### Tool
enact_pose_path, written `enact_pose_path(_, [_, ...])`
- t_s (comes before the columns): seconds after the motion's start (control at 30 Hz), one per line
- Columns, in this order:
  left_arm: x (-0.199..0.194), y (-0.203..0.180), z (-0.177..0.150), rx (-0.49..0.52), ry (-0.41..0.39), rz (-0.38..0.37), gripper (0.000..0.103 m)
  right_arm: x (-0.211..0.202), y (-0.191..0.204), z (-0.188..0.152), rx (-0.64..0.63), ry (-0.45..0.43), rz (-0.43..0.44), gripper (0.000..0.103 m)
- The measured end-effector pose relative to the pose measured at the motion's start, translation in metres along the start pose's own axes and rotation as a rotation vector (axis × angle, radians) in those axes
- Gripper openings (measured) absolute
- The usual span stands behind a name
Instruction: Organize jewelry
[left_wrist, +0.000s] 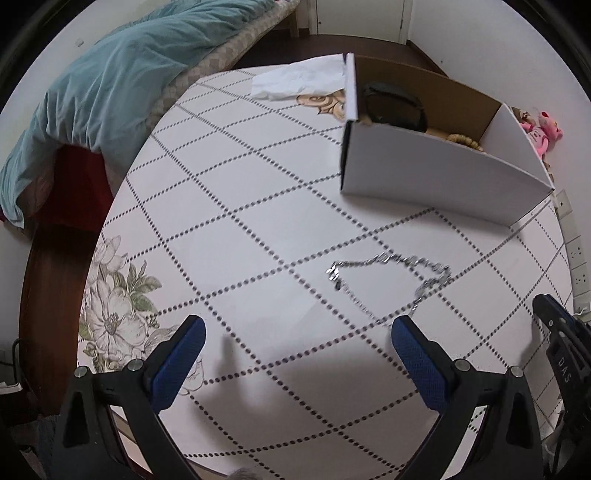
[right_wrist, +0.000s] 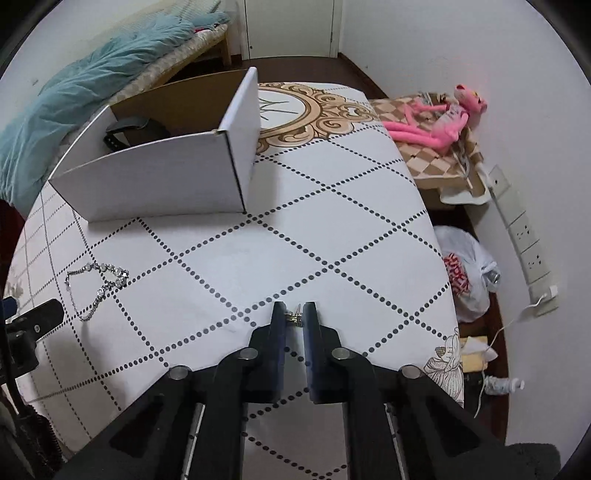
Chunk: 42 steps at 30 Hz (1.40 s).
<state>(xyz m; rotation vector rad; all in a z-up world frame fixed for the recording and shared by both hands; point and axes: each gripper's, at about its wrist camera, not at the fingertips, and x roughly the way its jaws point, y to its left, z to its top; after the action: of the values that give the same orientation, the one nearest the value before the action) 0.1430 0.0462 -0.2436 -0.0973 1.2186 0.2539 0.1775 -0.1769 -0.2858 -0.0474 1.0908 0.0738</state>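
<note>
Silver necklace (left_wrist: 391, 280) lies near white box (left_wrist: 436, 173); left gripper (left_wrist: 299, 345) fingers spread, right gripper (right_wrist: 294, 314) clenched on small trinket (right_wrist: 294, 318).

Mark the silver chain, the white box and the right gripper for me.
silver chain (left_wrist: 391, 275), left wrist view, top run of links.
white box (right_wrist: 159, 181), right wrist view, front wall.
right gripper (right_wrist: 294, 314), right wrist view, between fingertips.

The counter (left_wrist: 258, 206) is white, crossed by dark dotted lines in a diamond grid, with grey-green flower prints at one edge and a gold-brown scroll ornament (right_wrist: 314, 110) behind the box (right_wrist: 159, 177). The box is white outside, brown inside, with a black strap (right_wrist: 129, 129) in it. In front of the box lies a silver chain (left_wrist: 391, 280). Each claw has black arms; the left claw (left_wrist: 295, 354) has blue pads. Right of the box lies a pink plush toy (right_wrist: 436, 122); left of it, a teal blanket (left_wrist: 110, 81).
</note>
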Motion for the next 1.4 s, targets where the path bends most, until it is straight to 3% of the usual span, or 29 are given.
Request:
enact_pose_path(0.2, [-0.002,-0.002,0.003,-0.014,-0.005,-0.065,0.102,-0.005,-0.012,0.002,0.065,-0.005,0.046,0.009])
enact_pose_path(0.4, [-0.001,-0.050,0.007,0.126,-0.015,-0.149,0.101,-0.007,-0.025,0.008,0.098,0.000,0.043,0.009])
enact_pose_path(0.47, [0.005,-0.062,0.008,0.168,-0.002,-0.152,0.089,-0.007,-0.029,0.008,0.106,0.000,0.037,0.009])
enact_pose_path(0.53, [0.014,-0.071,0.008,0.203,0.021,-0.154,0.059,-0.007,-0.034,0.008,0.123,0.006,0.039,0.009])
enact_pose_path(0.57, [0.013,-0.075,0.007,0.228,0.004,-0.144,0.059,-0.006,-0.035,0.008,0.130,0.010,0.039,0.009])
enact_pose_path(0.67, [0.007,-0.082,0.012,0.272,-0.022,-0.172,0.020,-0.005,-0.040,0.006,0.145,0.018,0.040,0.009])
enact_pose_path(0.7, [0.007,-0.082,0.014,0.274,-0.016,-0.179,0.002,-0.005,-0.041,0.006,0.149,0.021,0.040,0.009])
enact_pose_path(0.8, [0.007,-0.070,0.026,0.219,0.009,-0.249,0.001,-0.006,-0.041,0.007,0.158,0.019,0.046,0.009])
enact_pose_path(0.97, [-0.025,-0.042,0.034,0.125,-0.032,-0.343,0.000,-0.019,-0.041,0.013,0.175,-0.009,0.077,0.009])
enact_pose_path(1.17, [-0.069,-0.017,0.041,0.063,-0.096,-0.417,0.000,-0.042,-0.039,0.026,0.186,-0.057,0.128,0.009])
enact_pose_path(1.27, [-0.069,-0.002,0.045,0.026,-0.114,-0.412,0.003,-0.049,-0.037,0.033,0.182,-0.067,0.141,0.009])
enact_pose_path(1.37, [-0.039,0.001,0.045,-0.004,-0.029,-0.379,0.018,-0.051,-0.035,0.034,0.178,-0.070,0.140,0.009])
enact_pose_path(1.4, [-0.028,0.003,0.045,-0.008,-0.013,-0.366,0.043,-0.050,-0.036,0.034,0.181,-0.066,0.140,0.009])
